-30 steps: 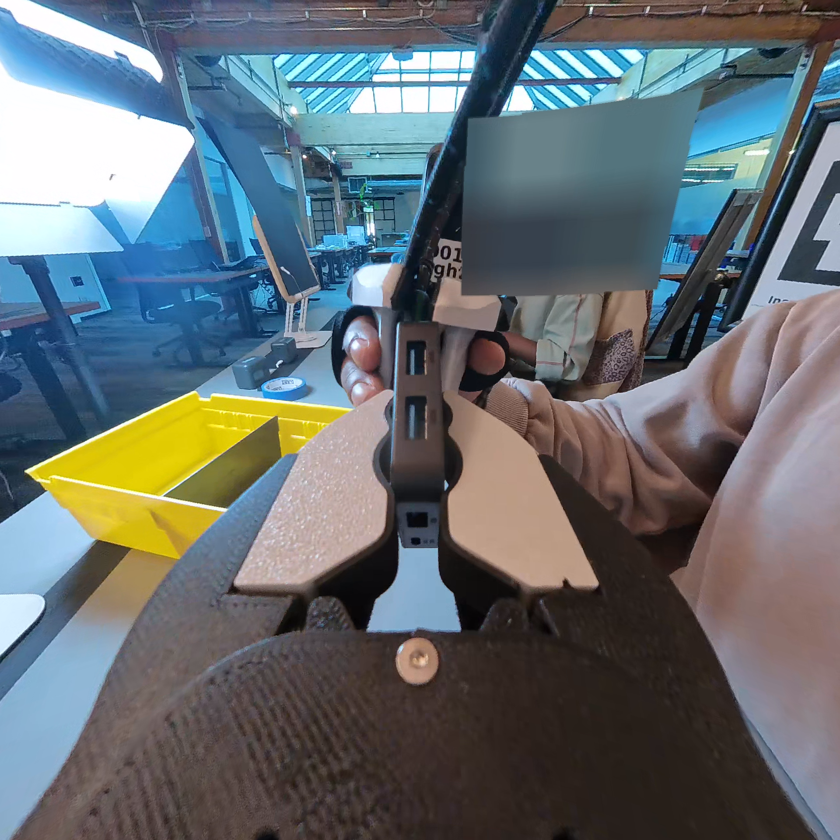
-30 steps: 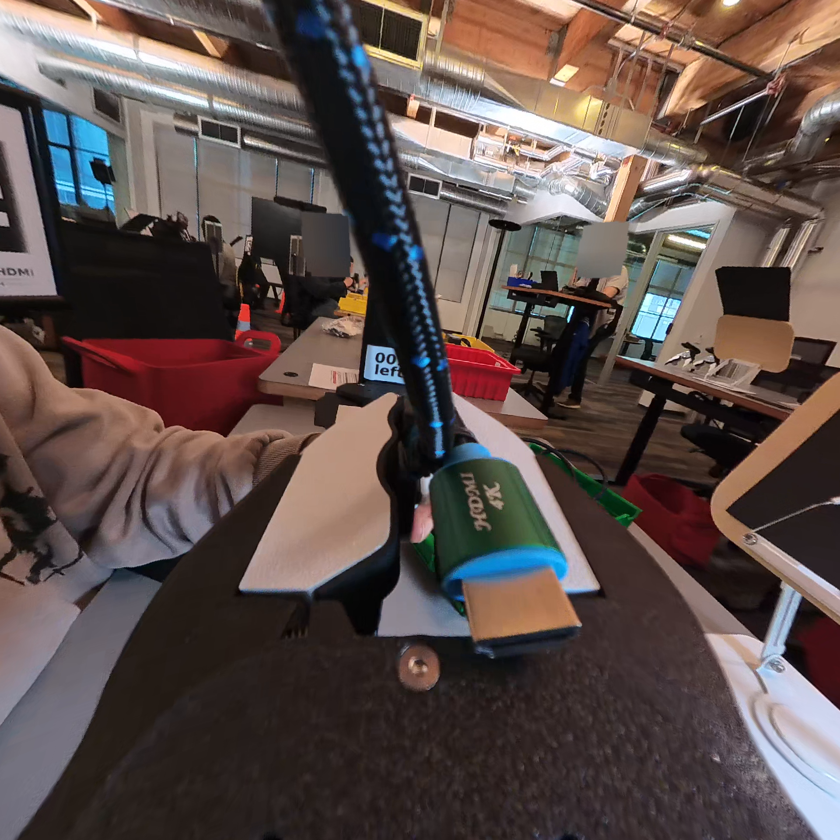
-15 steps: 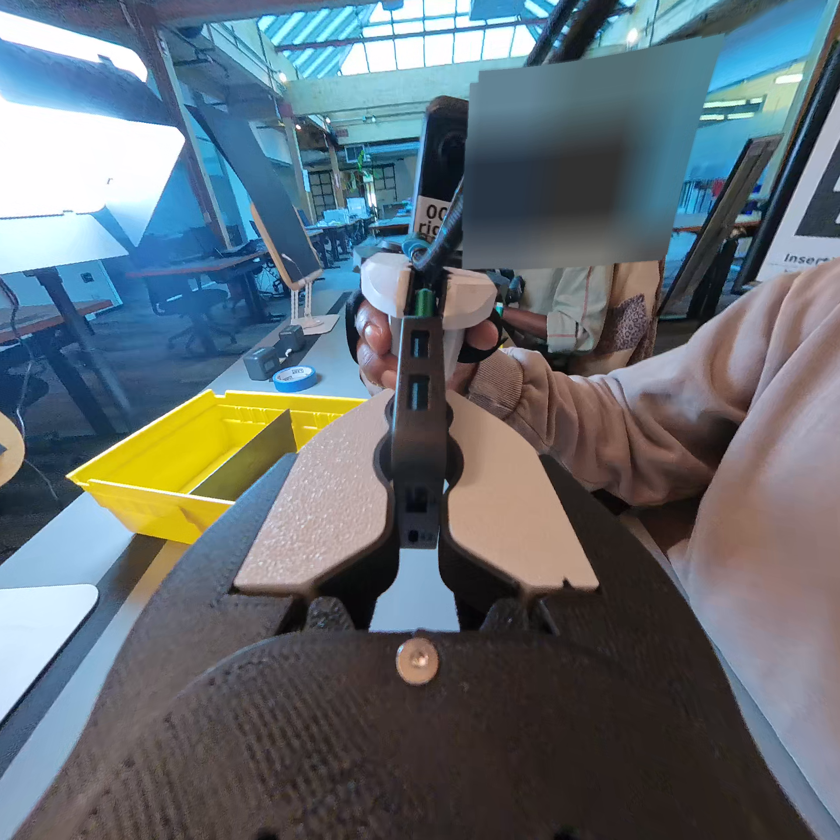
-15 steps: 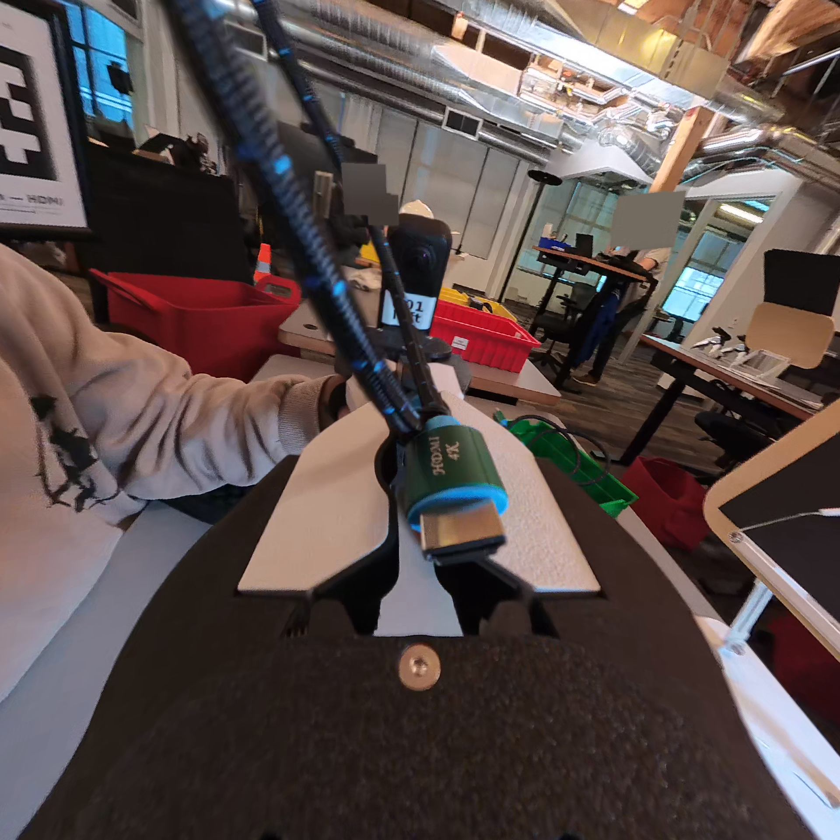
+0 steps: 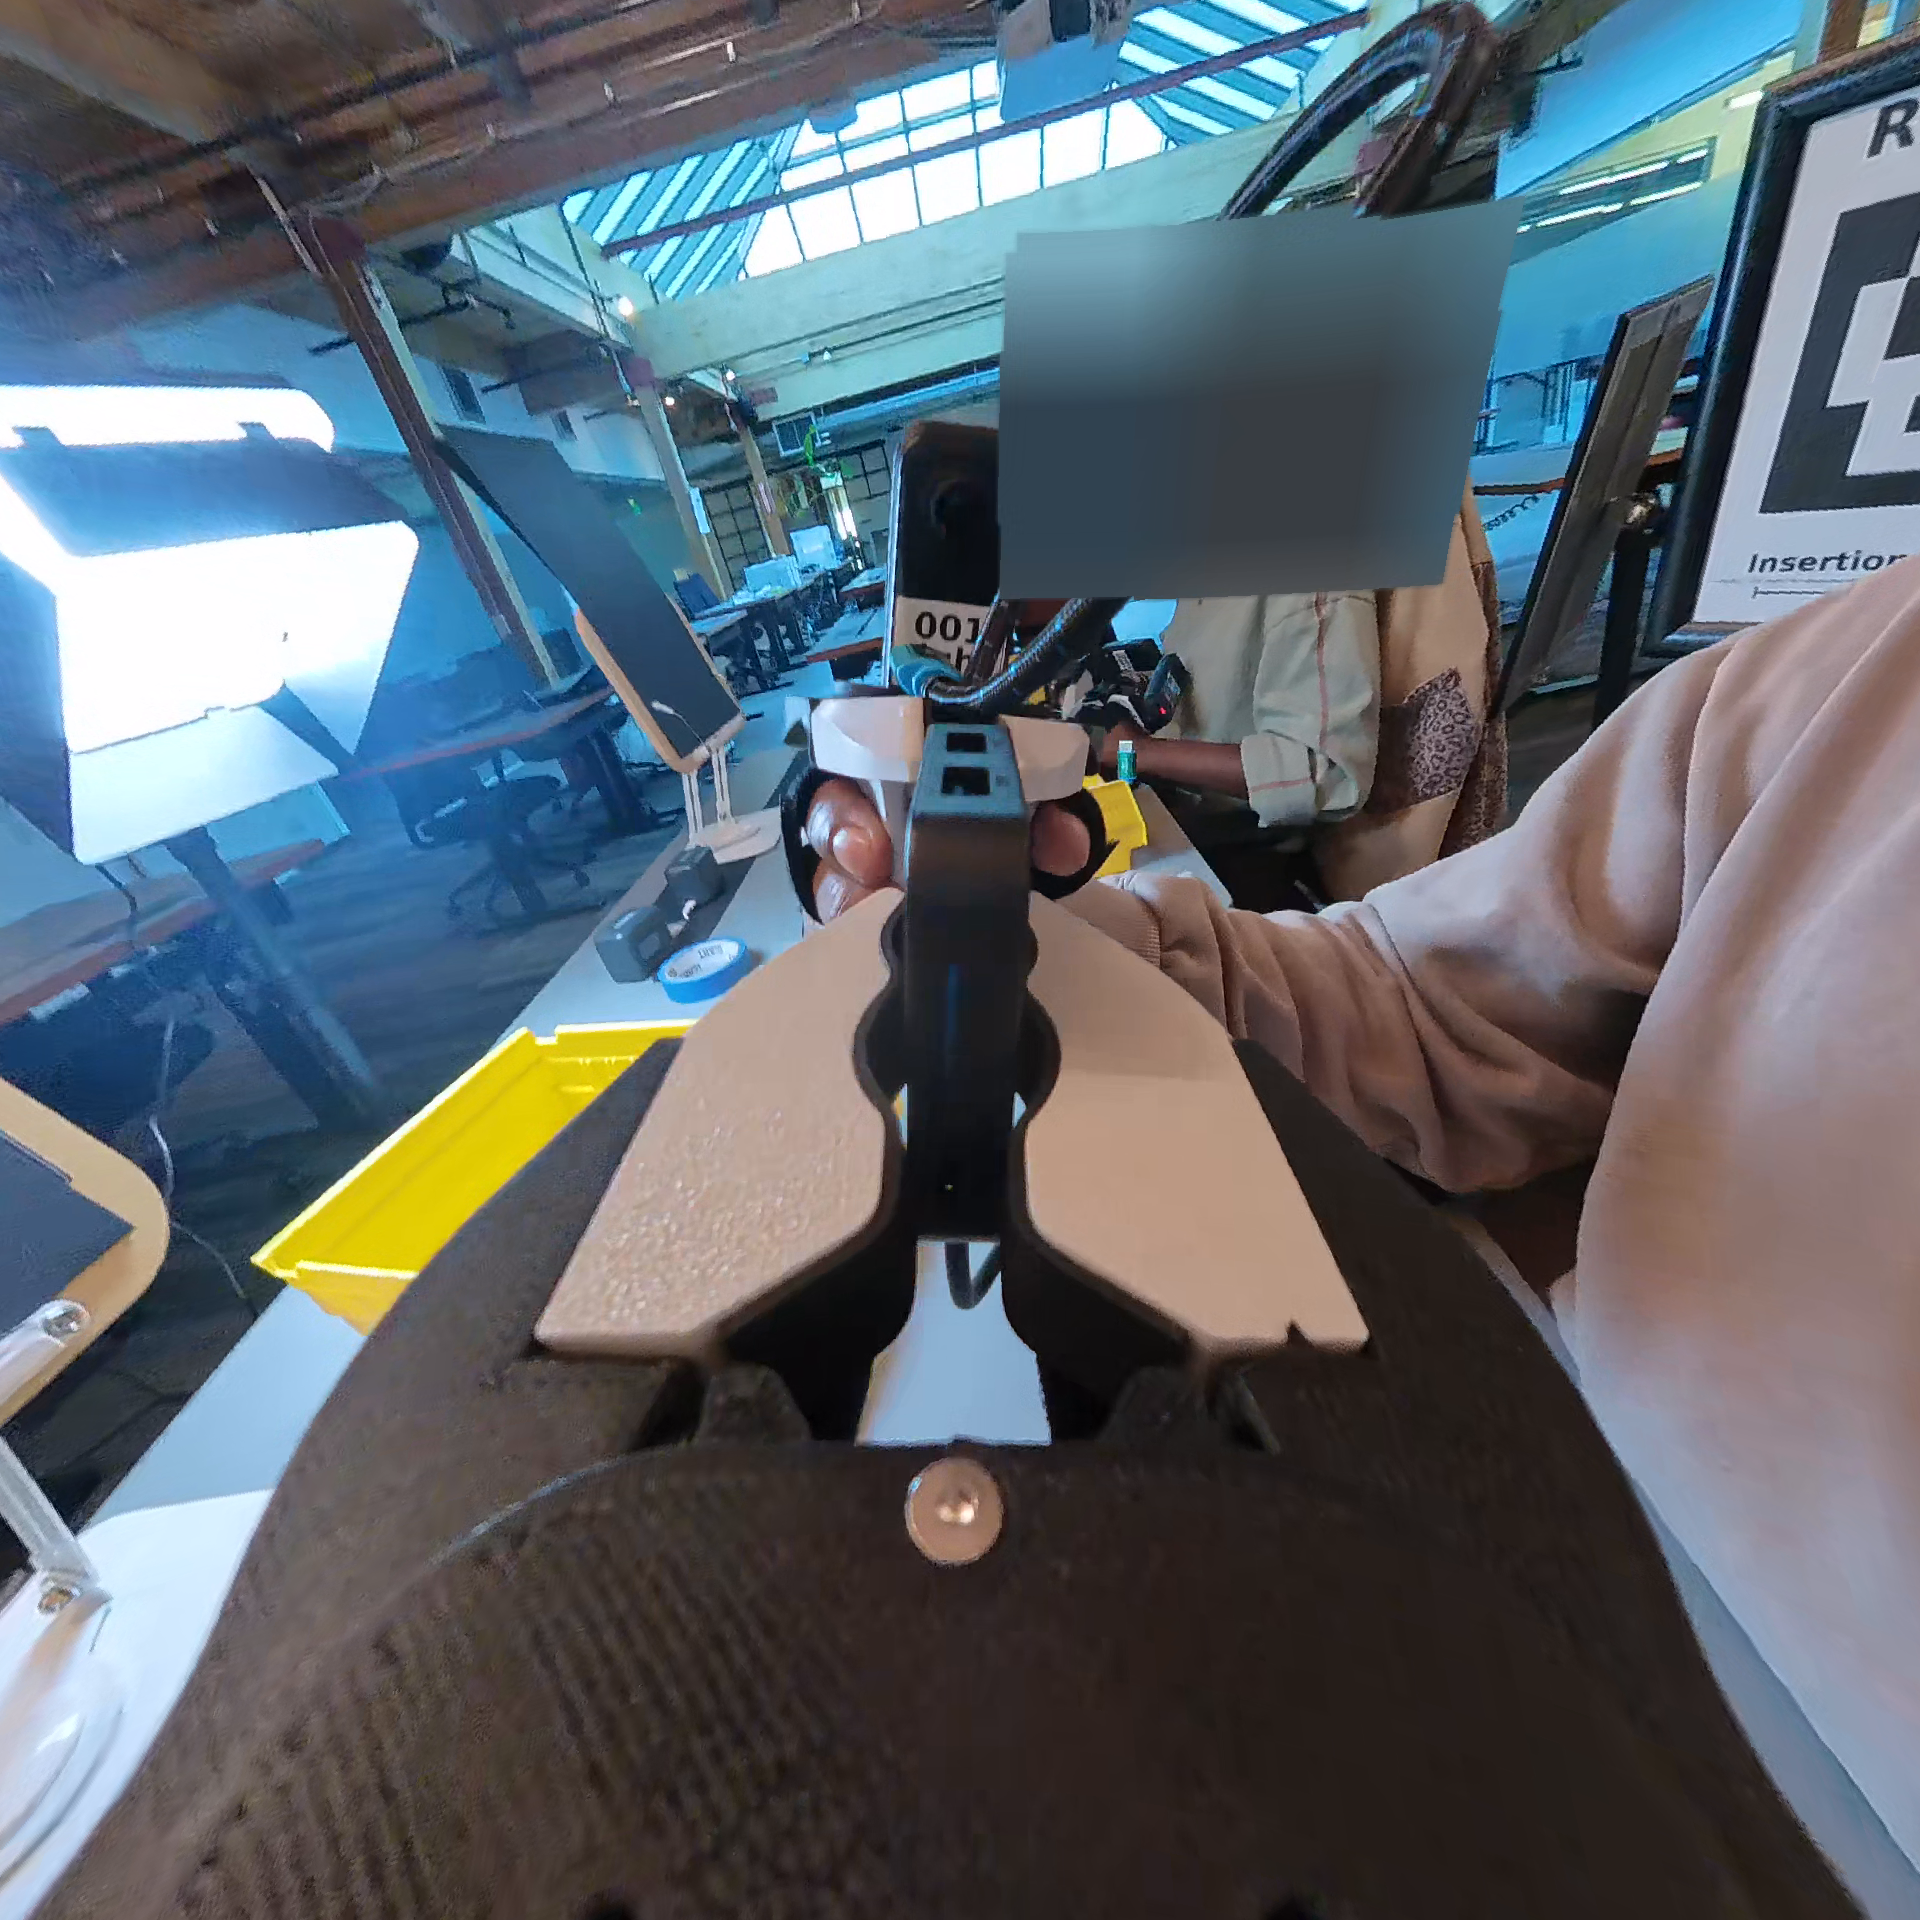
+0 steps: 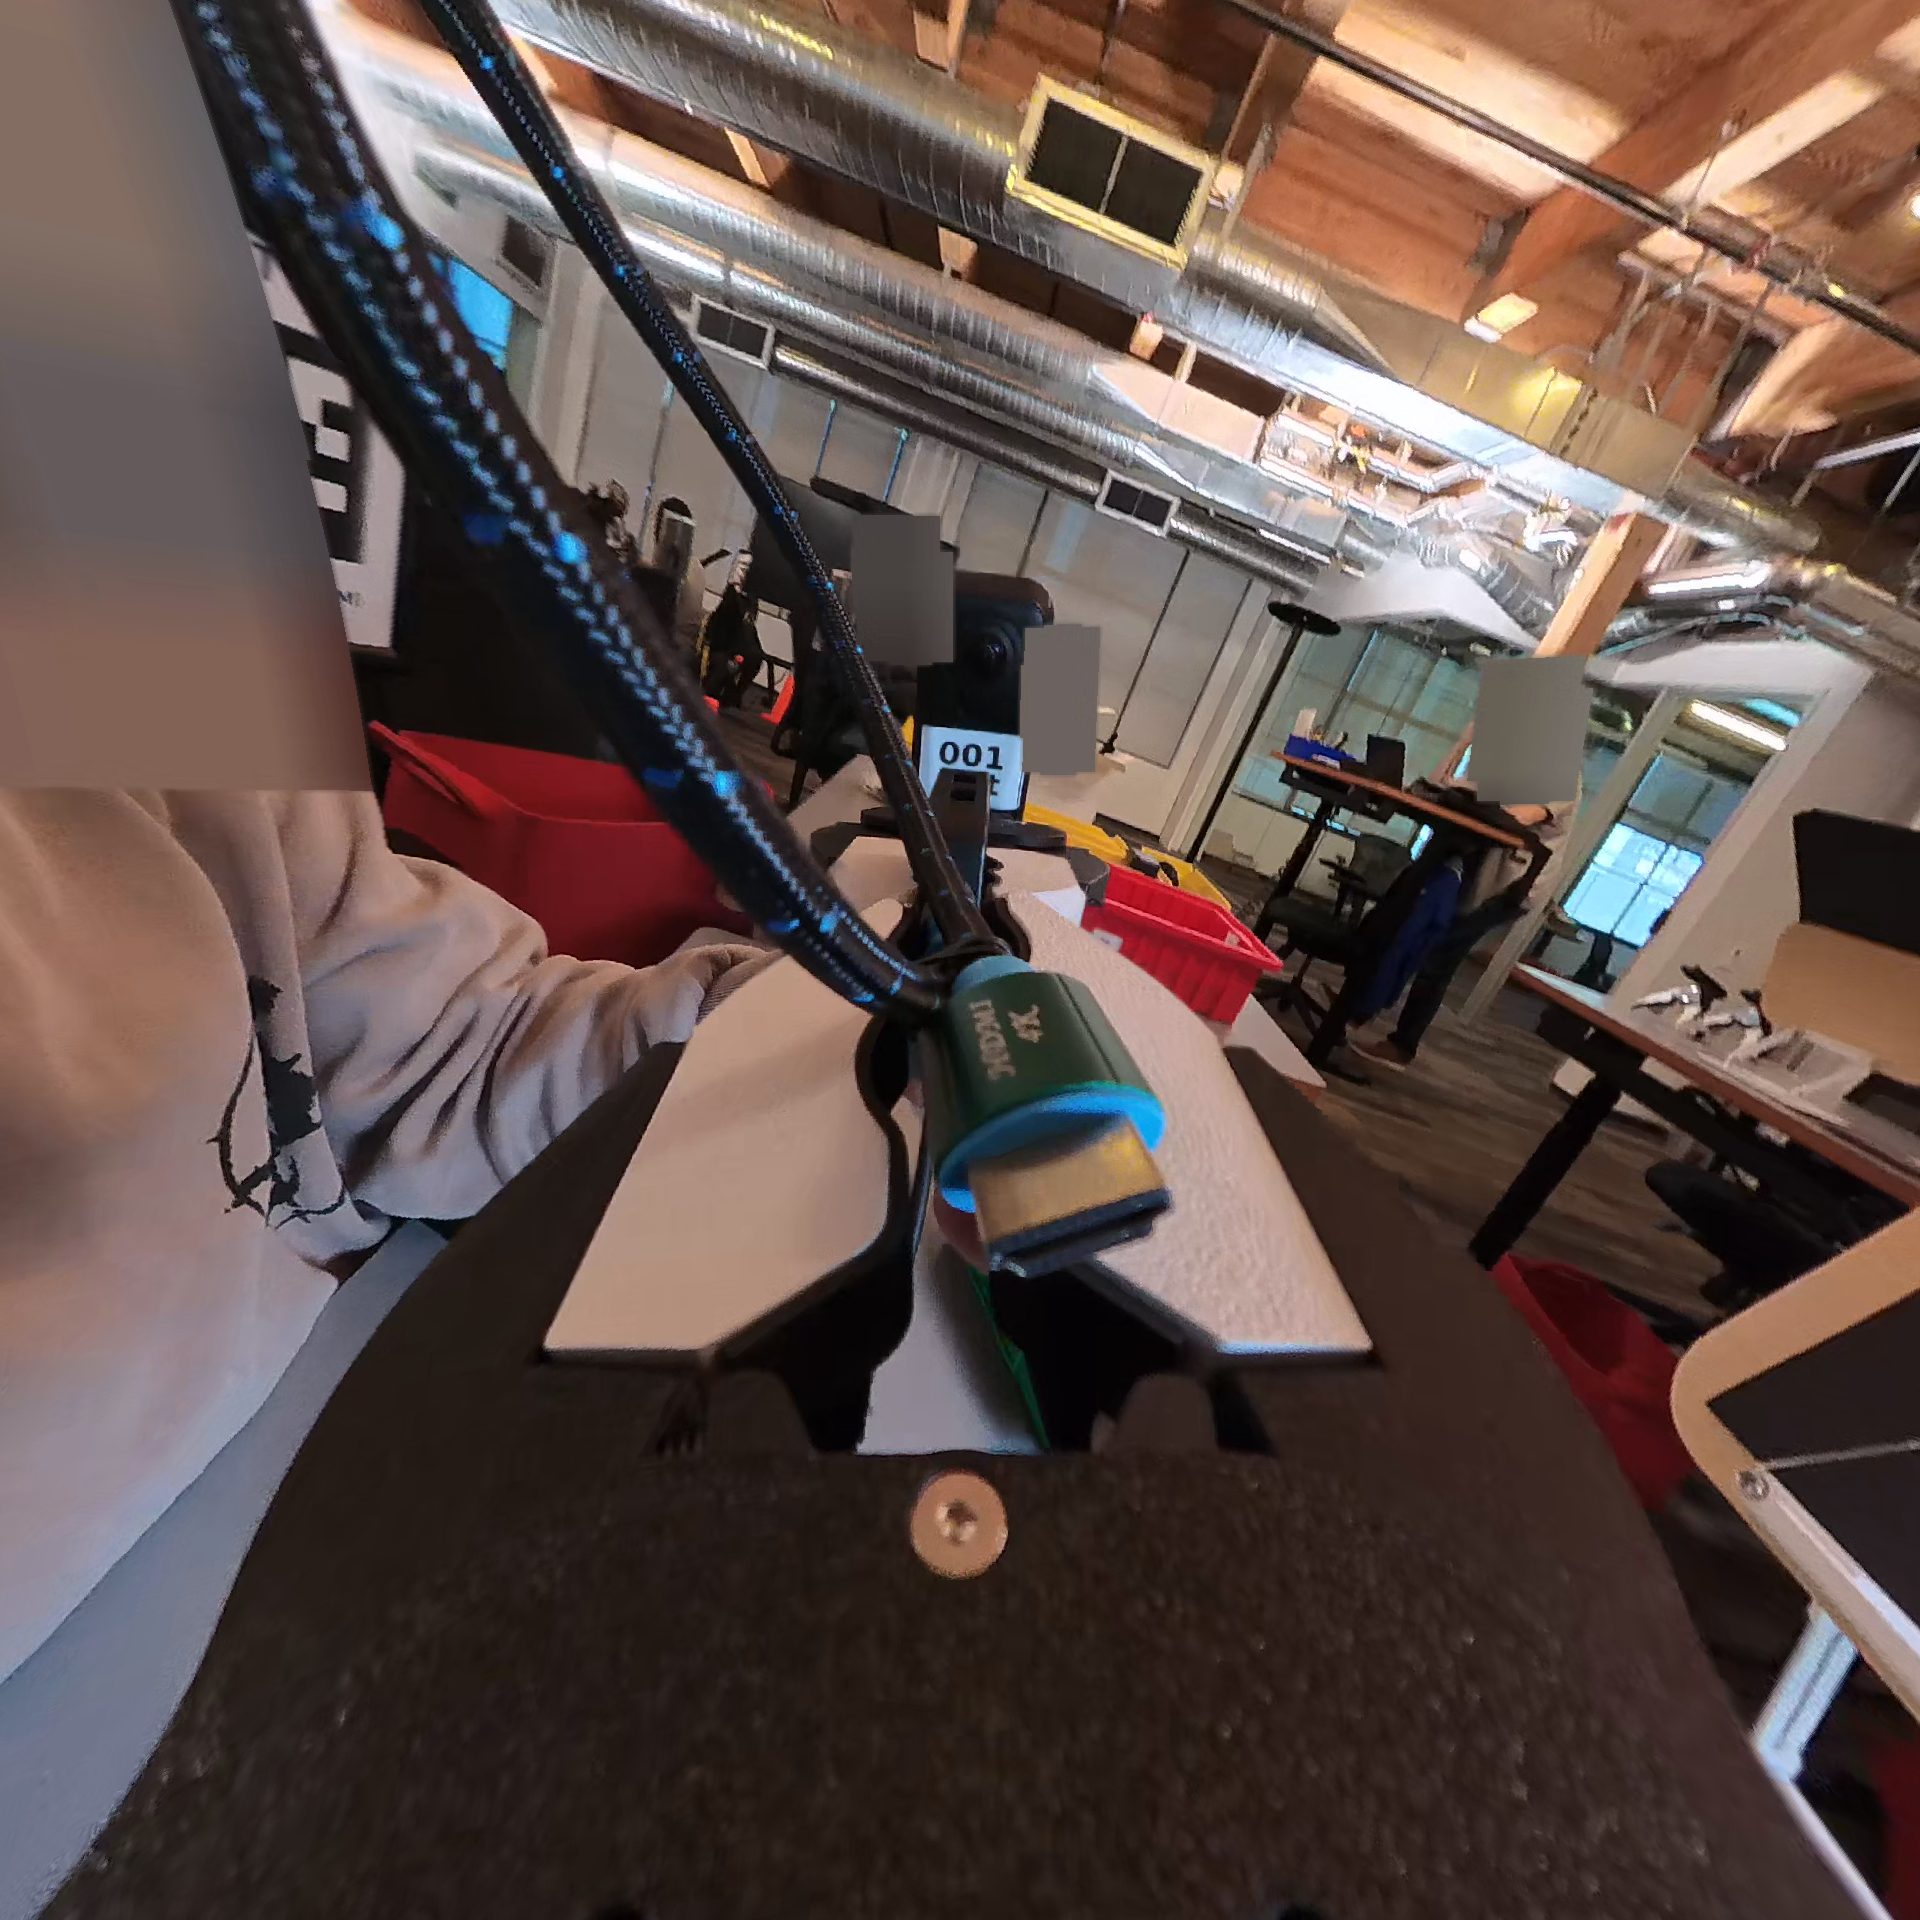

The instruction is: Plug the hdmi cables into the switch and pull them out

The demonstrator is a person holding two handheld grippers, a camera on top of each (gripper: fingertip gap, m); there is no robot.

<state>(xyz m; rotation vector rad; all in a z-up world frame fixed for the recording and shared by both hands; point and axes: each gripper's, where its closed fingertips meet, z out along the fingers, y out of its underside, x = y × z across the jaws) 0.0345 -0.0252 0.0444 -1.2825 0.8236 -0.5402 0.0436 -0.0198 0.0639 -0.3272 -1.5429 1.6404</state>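
Observation:
My left gripper (image 5: 961, 920) is shut on the black HDMI switch (image 5: 961, 1039), which stands edge-on between the fingers, with two ports (image 5: 966, 764) at its far end. Just beyond it is the right gripper, its white fingers (image 5: 857, 743) held in a hand. My right gripper (image 6: 956, 920) is shut on the black-and-blue braided HDMI cable (image 6: 582, 582). The cable's green plug (image 6: 1023, 1081) lies over the right finger, with its gold connector (image 6: 1070, 1195) pointing back at the camera. The switch (image 6: 961, 831) shows beyond the plug in the right wrist view.
A yellow bin (image 5: 447, 1153) sits on the grey table (image 5: 260, 1403) to the left, with a blue tape roll (image 5: 704, 966) behind it. Red bins (image 6: 561, 842) (image 6: 1174, 935) stand farther off. A beige sleeve (image 5: 1558, 935) fills the right. A seated person (image 5: 1299, 707) is behind. My two grippers' fingertips are within a few centimetres of each other.
The switch has tilted so its ports now sit at the far end, by the right gripper. The green plug has swung right and down over the right finger. Both views have tilted upward.

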